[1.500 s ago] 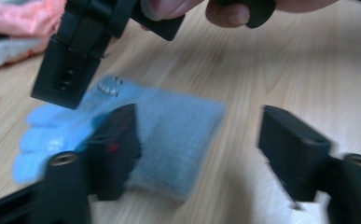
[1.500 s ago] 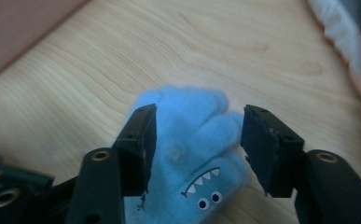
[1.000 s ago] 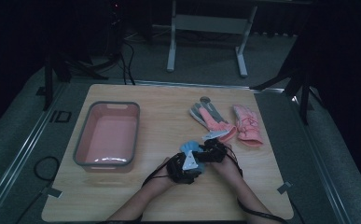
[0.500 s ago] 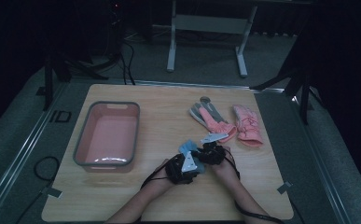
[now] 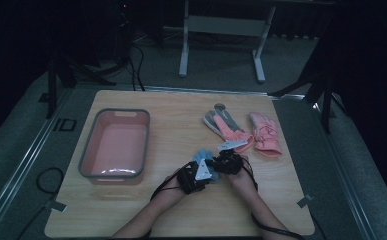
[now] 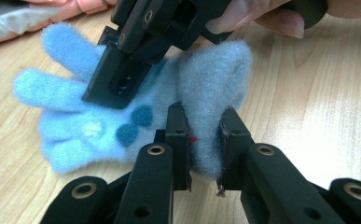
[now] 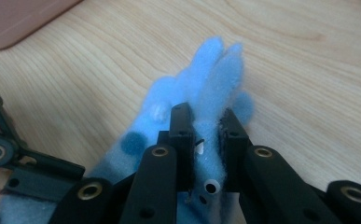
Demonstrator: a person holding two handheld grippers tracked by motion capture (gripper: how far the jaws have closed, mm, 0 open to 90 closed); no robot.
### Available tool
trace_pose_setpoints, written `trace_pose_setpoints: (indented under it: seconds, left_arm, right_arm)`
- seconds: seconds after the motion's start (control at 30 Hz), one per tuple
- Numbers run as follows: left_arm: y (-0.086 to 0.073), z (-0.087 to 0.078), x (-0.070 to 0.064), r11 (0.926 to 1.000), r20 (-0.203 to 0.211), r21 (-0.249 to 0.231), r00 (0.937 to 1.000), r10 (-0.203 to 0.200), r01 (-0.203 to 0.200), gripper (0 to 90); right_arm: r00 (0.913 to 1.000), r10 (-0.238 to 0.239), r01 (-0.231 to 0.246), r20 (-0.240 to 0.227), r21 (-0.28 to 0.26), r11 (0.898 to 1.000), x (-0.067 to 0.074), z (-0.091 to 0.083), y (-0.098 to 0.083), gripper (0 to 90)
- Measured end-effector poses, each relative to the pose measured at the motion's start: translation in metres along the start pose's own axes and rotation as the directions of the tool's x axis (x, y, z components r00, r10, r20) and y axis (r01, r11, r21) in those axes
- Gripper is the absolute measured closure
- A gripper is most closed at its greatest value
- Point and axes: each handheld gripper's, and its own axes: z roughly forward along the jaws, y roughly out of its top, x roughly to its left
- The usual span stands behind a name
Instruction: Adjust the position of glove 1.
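Blue fuzzy glove (image 6: 122,112) lies on the wooden table (image 5: 181,210) near its front middle, right of the pink basin (image 5: 115,145). Both tools have just been closing: the left gripper (image 6: 205,135) now pinches its cuff, the right gripper (image 7: 205,130) its finger end. In the high view the hands hide most of it. Forearms converge from the near edge.

Pink tub with grey rim (image 5: 87,150) on left of wooden table (image 5: 181,120), grey-pink glove (image 5: 224,125) beside pink glove (image 5: 265,133) at far right, white stand (image 5: 221,30) behind
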Motion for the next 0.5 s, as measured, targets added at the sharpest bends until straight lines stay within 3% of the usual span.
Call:
trace_pose_setpoints:
  seconds: [0.5]
  left_arm:
    - [0.015, -0.026, 0.011, 0.9996, -0.005, 0.005, 0.9996, 0.028, -0.028, 78.9]
  right_arm:
    - [0.9996, 0.016, -0.017, -0.023, -0.047, 0.999, 0.005, -0.014, 0.02, 80.1]
